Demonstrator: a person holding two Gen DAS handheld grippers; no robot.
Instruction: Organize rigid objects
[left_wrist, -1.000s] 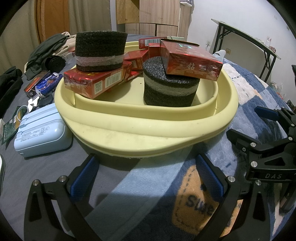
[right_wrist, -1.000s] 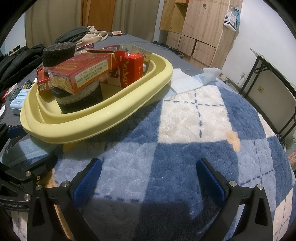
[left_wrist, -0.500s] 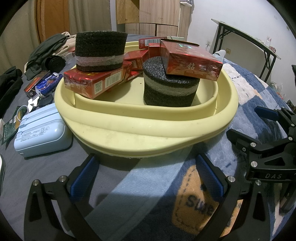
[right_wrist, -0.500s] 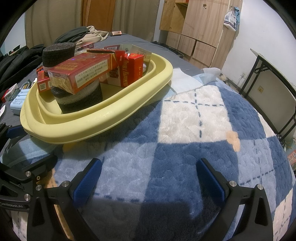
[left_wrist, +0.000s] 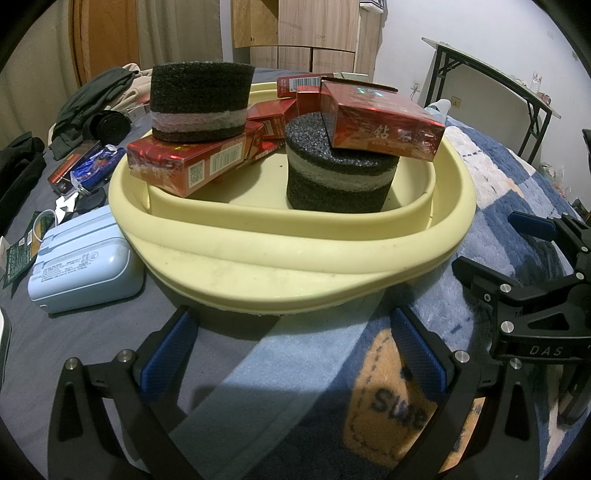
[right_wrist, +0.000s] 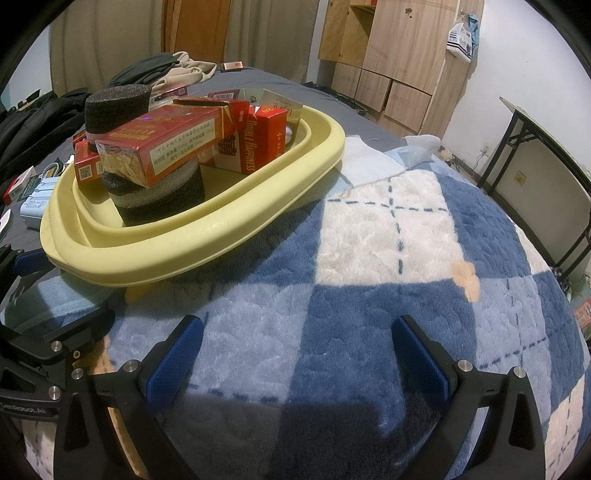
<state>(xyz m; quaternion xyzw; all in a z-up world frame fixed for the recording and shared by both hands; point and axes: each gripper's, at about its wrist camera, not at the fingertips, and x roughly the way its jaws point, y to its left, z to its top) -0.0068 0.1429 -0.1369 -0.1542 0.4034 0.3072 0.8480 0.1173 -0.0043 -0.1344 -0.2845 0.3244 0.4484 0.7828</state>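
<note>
Comparing with a second earlier, nothing is seen moved: left gripper (left_wrist: 291, 354) and right gripper (right_wrist: 295, 360) are held spread and empty near the yellow basin (left_wrist: 295, 254), so sorting looks paused.

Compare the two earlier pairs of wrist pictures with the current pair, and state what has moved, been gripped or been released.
Nothing has visibly changed. Both grippers, left and right, stay open and empty over the blue checked fleece blanket, and the red cardboard boxes and dark foam cylinders sit as before in the pale yellow plastic basin.
</note>
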